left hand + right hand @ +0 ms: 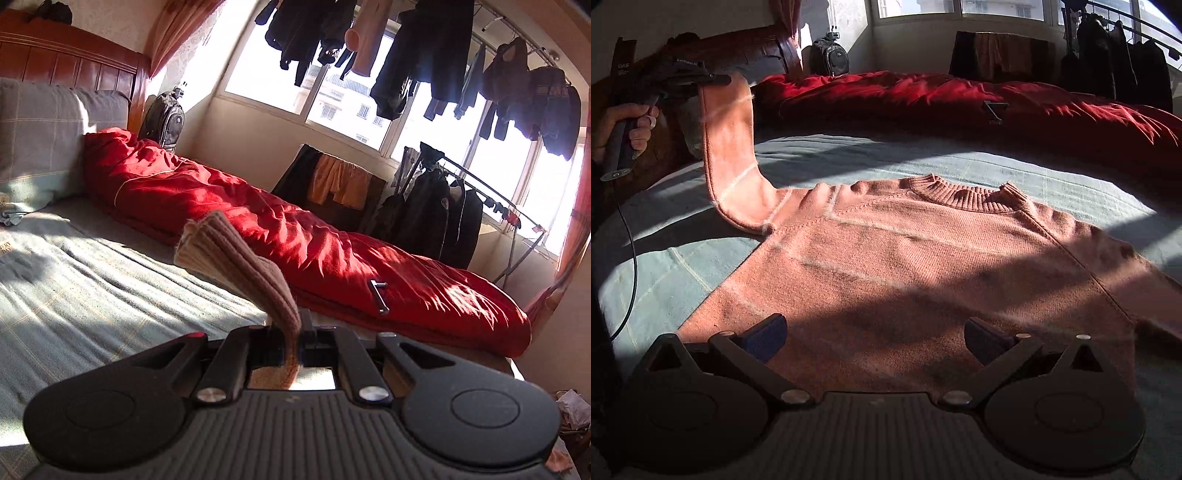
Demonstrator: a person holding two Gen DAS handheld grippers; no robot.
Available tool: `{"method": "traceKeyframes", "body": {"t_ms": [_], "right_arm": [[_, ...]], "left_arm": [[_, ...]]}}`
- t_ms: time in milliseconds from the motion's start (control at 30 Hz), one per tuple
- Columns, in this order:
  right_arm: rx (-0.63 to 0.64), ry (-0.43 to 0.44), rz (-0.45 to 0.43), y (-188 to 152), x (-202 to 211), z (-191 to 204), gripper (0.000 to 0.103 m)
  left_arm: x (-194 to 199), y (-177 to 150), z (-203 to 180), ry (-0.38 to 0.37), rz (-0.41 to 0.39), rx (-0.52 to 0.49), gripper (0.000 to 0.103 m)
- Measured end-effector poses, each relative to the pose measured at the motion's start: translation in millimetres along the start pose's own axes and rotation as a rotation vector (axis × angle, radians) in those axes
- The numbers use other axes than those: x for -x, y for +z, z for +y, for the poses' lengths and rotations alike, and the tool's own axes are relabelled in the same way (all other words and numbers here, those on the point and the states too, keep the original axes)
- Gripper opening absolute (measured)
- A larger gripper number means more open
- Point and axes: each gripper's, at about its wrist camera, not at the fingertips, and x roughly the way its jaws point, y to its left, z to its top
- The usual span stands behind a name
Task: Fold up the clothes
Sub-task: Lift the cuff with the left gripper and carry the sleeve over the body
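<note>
Lying flat on the bed (827,155), the sweater (905,266) spreads chest-up with its collar (964,195) away from the right gripper (875,336), whose jaws stand wide and empty over the hem. The left gripper (718,78) is clamped on the cuff (229,243), holding that sleeve (731,147) up and stretched from the shoulder. My guess: the sleeve's long axis must swing across the chest, and the left hand (624,125) is already placed for it

sweater's (905,266) right sleeve runs off the picture's right edge, hem hidden behind right gripper (875,338) body; cuff (236,251) end buried between left gripper's (291,332) jaws (motion-blurred in the right wrist view).
</note>
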Motion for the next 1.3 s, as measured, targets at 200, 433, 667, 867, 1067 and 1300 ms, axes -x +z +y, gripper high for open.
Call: {"method": "traceKeyframes", "body": {"t_ms": [200, 433, 667, 867, 1067, 1300], "right_arm": [[-0.009, -0.031, -0.023, -11, 20, -24, 0.103], [-0.038, -0.013, -0.044, -20, 35, -56, 0.103], [-0.064, 0.012, -0.069, -30, 49, -91, 0.103], [-0.093, 0.011, -0.070, -44, 62, -125, 0.103], [-0.098, 0.011, -0.068, -53, 75, -147, 0.103], [-0.106, 0.014, -0.065, -62, 83, -162, 0.103]], "left_arm": [[0, -1, -41, -0.037, -0.007, -0.017, 0.005], [0, -8, -93, -0.057, -0.004, -0.067, 0.005], [-8, -19, -146, -0.068, 0.007, -0.106, 0.005], [-18, -38, -191, -0.100, 0.020, -0.141, 0.005], [-37, -64, -226, -0.118, 0.080, -0.161, 0.005], [-65, -95, -251, -0.107, 0.152, -0.185, 0.005]]}}
